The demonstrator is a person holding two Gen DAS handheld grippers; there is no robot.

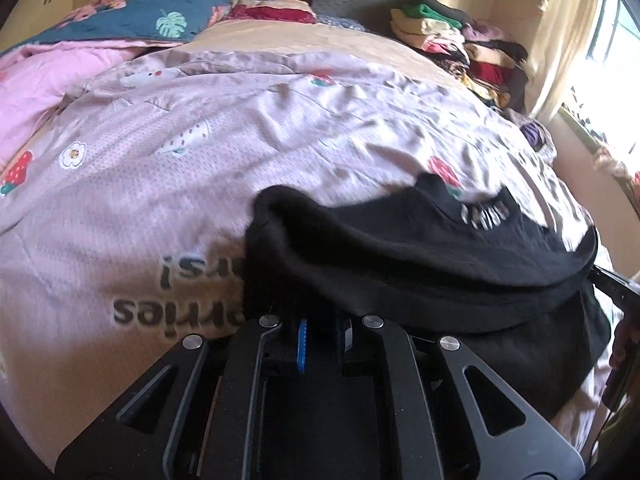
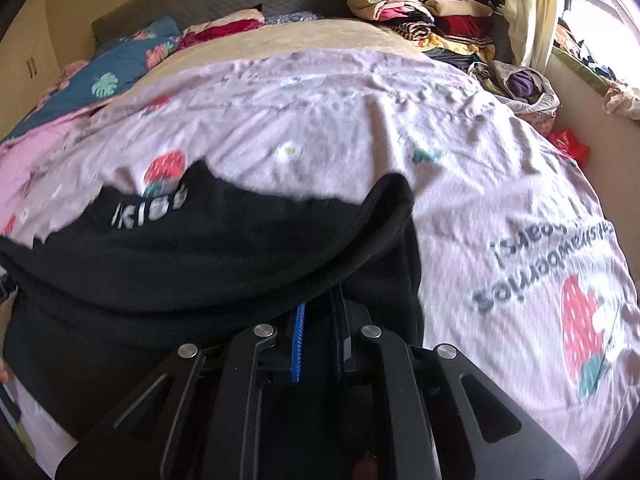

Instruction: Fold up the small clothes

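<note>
A small black garment (image 1: 420,256) with white lettering is stretched between both grippers above a pink strawberry-print bedspread (image 1: 200,152). My left gripper (image 1: 320,316) is shut on the garment's left edge, and cloth covers the fingertips. In the right wrist view the same black garment (image 2: 192,256) hangs to the left. My right gripper (image 2: 320,304) is shut on its right edge, and the cloth drapes over the blue-padded fingers (image 2: 299,340). The other gripper's dark tip shows at the far right of the left wrist view (image 1: 616,284).
The bedspread (image 2: 400,128) covers the bed. A stack of folded clothes (image 2: 432,12) stands at the far right corner. A blue leaf-print quilt (image 1: 132,16) and a pink blanket (image 1: 48,80) lie at the far left. A window and curtain (image 2: 532,8) are at the right.
</note>
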